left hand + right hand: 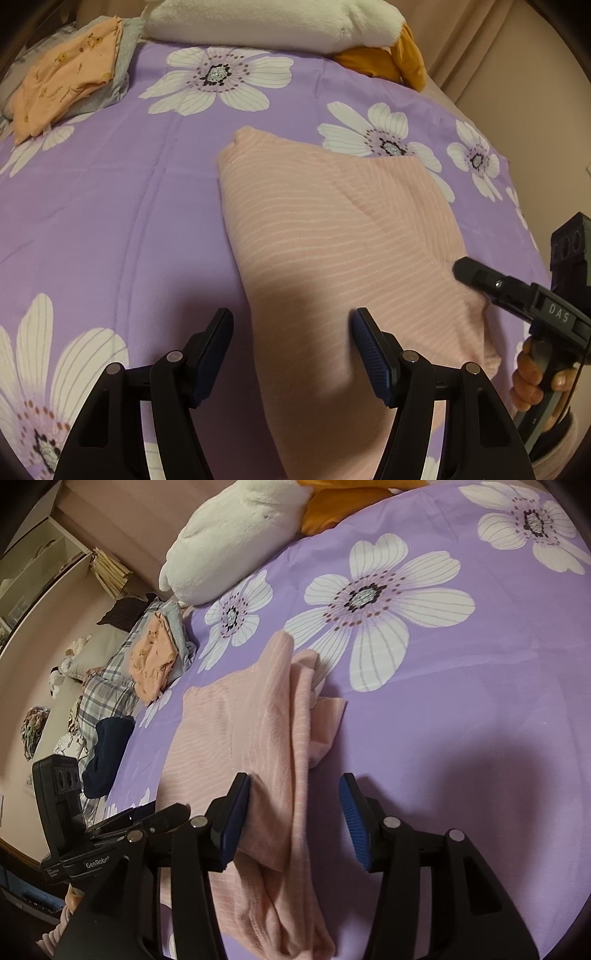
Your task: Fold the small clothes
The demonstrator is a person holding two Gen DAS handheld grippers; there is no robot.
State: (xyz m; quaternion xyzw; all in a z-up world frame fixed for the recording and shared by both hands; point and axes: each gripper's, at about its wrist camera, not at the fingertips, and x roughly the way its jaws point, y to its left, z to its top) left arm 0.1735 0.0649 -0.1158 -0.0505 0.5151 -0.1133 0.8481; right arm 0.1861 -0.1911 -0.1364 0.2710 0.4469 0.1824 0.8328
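Note:
A pink striped garment [332, 236] lies partly folded on the purple flowered bedspread [122, 206]. My left gripper [291, 350] is open, its jaws straddling the garment's near left edge just above it. In the right wrist view the same garment [243, 731] shows layered folds along its right side. My right gripper [293, 819] is open over the garment's near right edge, holding nothing. The right gripper also shows in the left wrist view [480, 280] at the garment's right edge, and the left gripper shows in the right wrist view [147, 816] at lower left.
A stack of folded clothes, orange on top [66, 77], sits at the bed's far left; it also shows in the right wrist view [155, 657]. A white plush pillow [266, 22] and an orange cloth [388, 59] lie at the head. A plaid blanket [107, 690] and dark cloth [107, 753] lie beside the bed.

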